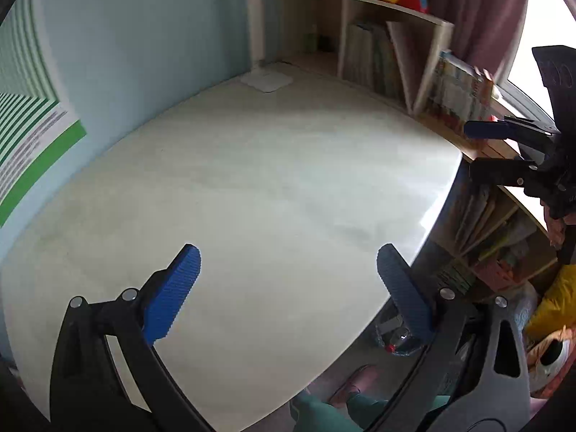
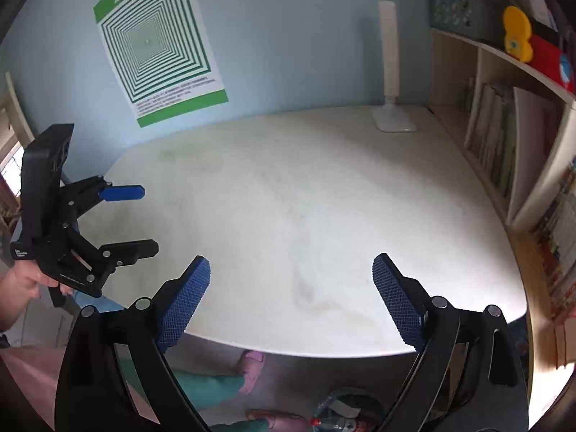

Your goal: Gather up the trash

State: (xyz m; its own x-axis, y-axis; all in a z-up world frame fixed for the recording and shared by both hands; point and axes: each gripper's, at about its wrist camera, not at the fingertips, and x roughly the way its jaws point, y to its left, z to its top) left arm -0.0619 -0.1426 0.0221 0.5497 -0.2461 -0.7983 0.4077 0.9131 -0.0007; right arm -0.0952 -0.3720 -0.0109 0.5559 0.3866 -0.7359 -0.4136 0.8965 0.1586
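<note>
Both grippers hang above the near edge of the white table (image 2: 306,198), each with its jaws spread wide and nothing between them. The left gripper (image 1: 288,284) shows its blue ribbed pads (image 1: 176,288) over the tabletop, and in the right wrist view it appears at the table's left side, held by a hand (image 2: 21,288). The right gripper (image 2: 291,295) sits over the table's front rim; from the left wrist view it is seen off the table's right edge, in front of the bookshelf (image 1: 396,54).

The trash is below the table's near edge, on the floor: a bin (image 2: 345,414) holds a crumpled clear plastic bottle (image 2: 334,423) with a red cap, along with what looks like grey paper, though the gripper arms hide much of it. In the left wrist view the same bottle shows just past the table's right rim, behind the right pad.

At the table's far corner stands a white lamp (image 2: 390,72), its base on the tabletop. A green poster (image 2: 154,39) hangs on the blue wall behind the table. A foot in a pink slipper (image 2: 252,363) rests on the floor under the front rim, beside the bin.
</note>
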